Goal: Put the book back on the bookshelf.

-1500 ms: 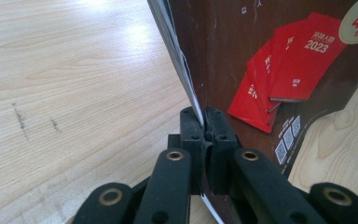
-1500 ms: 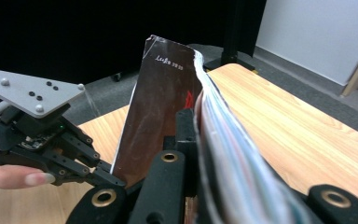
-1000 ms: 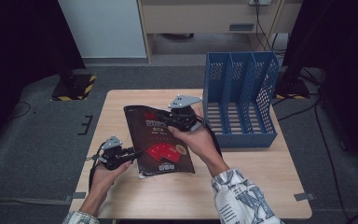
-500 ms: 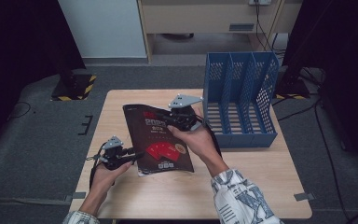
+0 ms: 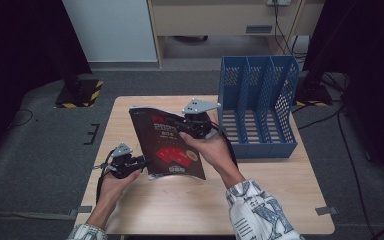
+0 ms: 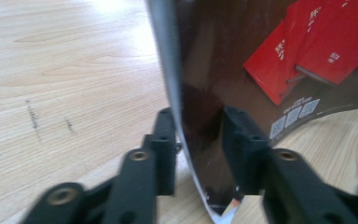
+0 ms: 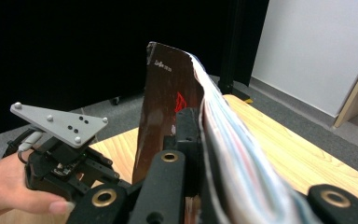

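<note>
A dark-covered magazine (image 5: 169, 142) with red books printed on its front is held up off the wooden table (image 5: 260, 195), tilted on edge, just to the left of the blue file rack (image 5: 258, 107). The right gripper (image 5: 196, 122) is clamped on the magazine's upper edge nearest the rack; in the right gripper view its jaws press on the cover (image 7: 165, 107) on one side and the fanned pages on the other. The left gripper (image 5: 140, 162) sits at the magazine's lower corner, the one farthest from the rack. Its jaws have just been closing, and in the left gripper view the magazine's (image 6: 242, 70) thin edge stands between them: the left jaw lies close against the edge, while whether the right jaw presses on the glossy cover cannot be told. The person's left hand (image 5: 111, 180) holds that gripper low over the table, well apart from the rack, and the right hand (image 5: 215, 152) holds the other gripper just beside the rack's left wall. The rack stands upright on the table's far right part, its three compartments open to the top.
</note>
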Demonstrator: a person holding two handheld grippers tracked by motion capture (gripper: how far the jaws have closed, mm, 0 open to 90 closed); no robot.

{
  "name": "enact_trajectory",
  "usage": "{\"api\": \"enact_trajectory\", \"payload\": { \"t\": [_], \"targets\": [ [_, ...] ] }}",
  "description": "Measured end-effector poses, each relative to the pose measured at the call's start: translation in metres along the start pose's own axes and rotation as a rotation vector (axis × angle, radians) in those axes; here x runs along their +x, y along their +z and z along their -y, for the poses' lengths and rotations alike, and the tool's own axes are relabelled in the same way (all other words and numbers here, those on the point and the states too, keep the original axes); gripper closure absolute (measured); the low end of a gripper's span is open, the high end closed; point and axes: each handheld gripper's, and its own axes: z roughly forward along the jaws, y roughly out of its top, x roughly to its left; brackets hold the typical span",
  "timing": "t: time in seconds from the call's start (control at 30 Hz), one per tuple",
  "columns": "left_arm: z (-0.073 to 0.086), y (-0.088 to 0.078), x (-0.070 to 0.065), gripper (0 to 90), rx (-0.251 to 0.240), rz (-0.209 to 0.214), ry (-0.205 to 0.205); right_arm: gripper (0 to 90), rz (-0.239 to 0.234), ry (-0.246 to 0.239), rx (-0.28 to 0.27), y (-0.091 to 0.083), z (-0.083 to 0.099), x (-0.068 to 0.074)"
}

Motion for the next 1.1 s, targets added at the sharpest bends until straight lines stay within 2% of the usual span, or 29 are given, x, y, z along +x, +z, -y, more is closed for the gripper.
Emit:
{"api": "enact_trajectory", "payload": {
  "t": [0.1,0.17,0.37,0.73,0.8,0.87,0.93,1.0,1.1],
  "targets": [
    [-0.005,0.0,-0.002,83.2,0.004,0.001,0.023,87.0,0.009,0.005,-0.014,-0.001,0.001,-0.002],
    [-0.007,0.0,-0.004,84.1,0.011,-0.008,0.048,87.0,0.009,0.005,-0.015,-0.001,0.001,-0.003],
    [-0.009,-0.002,-0.003,86.1,-0.007,-0.038,0.035,87.1,0.016,0.022,-0.026,-0.002,0.001,-0.006],
    [-0.009,-0.005,-0.001,85.5,-0.017,-0.08,0.048,87.1,0.003,0.02,-0.039,-0.001,0.001,-0.004],
    [-0.007,-0.006,-0.002,81.9,-0.025,-0.099,0.041,87.1,-0.005,0.024,-0.041,-0.001,0.001,-0.004],
    [-0.006,-0.007,-0.003,74.3,-0.03,-0.123,0.038,87.1,-0.005,0.025,-0.042,-0.002,0.0,-0.004],
    [-0.006,-0.009,-0.003,61.4,-0.035,-0.13,0.028,87.1,-0.001,0.021,-0.035,-0.002,0.0,-0.004],
    [-0.004,-0.01,-0.002,50.3,-0.045,-0.157,0.013,87.1,0.0,0.019,-0.029,-0.001,0.0,-0.004],
    [0.0,-0.013,0.003,39.0,-0.046,-0.182,0.021,87.1,0.001,0.026,-0.026,-0.001,0.001,-0.005]
  ]
}}
